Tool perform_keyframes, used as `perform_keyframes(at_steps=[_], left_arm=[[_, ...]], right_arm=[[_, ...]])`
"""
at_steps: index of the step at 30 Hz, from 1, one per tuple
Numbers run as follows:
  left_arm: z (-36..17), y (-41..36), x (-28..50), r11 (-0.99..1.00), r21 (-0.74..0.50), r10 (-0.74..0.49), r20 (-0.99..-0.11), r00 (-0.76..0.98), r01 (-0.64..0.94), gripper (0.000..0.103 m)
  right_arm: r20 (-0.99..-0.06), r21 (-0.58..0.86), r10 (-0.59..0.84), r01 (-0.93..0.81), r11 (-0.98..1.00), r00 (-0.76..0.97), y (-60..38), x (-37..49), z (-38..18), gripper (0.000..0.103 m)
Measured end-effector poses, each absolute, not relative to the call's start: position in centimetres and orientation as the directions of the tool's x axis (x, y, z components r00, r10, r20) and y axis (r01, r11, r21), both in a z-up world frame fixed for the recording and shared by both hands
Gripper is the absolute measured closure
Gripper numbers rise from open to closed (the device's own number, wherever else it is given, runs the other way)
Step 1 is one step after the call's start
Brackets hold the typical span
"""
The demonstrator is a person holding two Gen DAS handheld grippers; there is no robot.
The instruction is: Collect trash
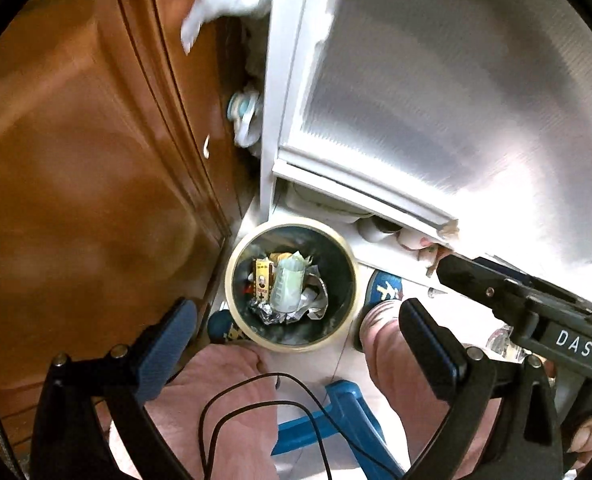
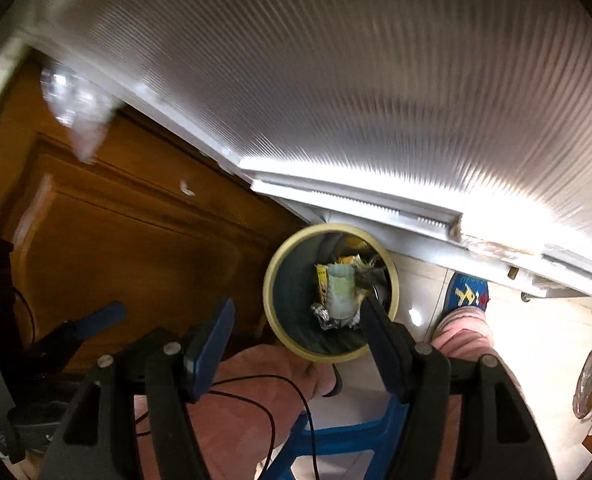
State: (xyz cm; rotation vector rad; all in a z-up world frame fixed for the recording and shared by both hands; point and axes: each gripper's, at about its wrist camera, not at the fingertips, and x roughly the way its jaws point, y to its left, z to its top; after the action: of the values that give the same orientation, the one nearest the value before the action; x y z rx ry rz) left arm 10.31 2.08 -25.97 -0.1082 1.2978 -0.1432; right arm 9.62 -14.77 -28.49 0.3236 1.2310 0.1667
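Note:
A round trash bin (image 1: 231, 280) with a cream rim stands on the floor below me. A pale green cup (image 1: 289, 288), a yellow box (image 1: 263, 280) and crumpled foil (image 1: 296, 314) lie in it. My left gripper (image 1: 300, 336) hangs above the bin, jaws wide open with nothing between its blue pads (image 1: 171, 332). The right wrist view shows the same bin (image 2: 271, 280) and cup (image 2: 342, 292). My right gripper (image 2: 296, 340) is open over it and holds nothing. Each gripper shows in the other's view: the right gripper (image 1: 496, 292) at the right, the left gripper (image 2: 75, 332) at the left.
A brown wooden cabinet door (image 1: 75, 180) is left of the bin and a white ribbed panel (image 1: 436, 80) is behind it. A person's knees in pink trousers (image 1: 223, 400), blue slippers (image 1: 384, 288), a blue stool (image 1: 344, 412) and a black cable (image 1: 255, 384) are below the grippers.

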Motion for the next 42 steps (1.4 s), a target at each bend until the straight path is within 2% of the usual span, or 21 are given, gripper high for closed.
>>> perform_keyframes(at_steps=[11, 26, 35, 42], left_arm=[[-16.0, 1.5, 7.6, 0.987, -0.136, -0.157, -0.912, 0.378, 0.08, 0.003], [-2.6, 1.3, 5.3, 0.992, -0.09, -0.124, -0.826, 0.55, 0.089, 0.003], [5.0, 0.5, 4.0, 0.993, -0.067, -0.113, -0.737, 0.667, 0.095, 0.003], [8.4, 0.1, 3.4, 0.995, -0.049, -0.1, -0.686, 0.721, 0.091, 0.003]], right_arm=[[-0.829, 0.261, 0.256, -0.061, 0.963, 0.498, -13.3, 5.7, -17.5, 0.037], [-0.731, 0.213, 0.221, -0.092, 0.973, 0.646, -12.9, 2.3, -3.8, 0.037], [-0.636, 0.187, 0.208, -0.112, 0.976, 0.743, -12.6, 0.1, 2.8, 0.037], [-0.571, 0.161, 0.207, -0.139, 0.977, 0.794, -11.9, -1.1, 5.8, 0.037]])
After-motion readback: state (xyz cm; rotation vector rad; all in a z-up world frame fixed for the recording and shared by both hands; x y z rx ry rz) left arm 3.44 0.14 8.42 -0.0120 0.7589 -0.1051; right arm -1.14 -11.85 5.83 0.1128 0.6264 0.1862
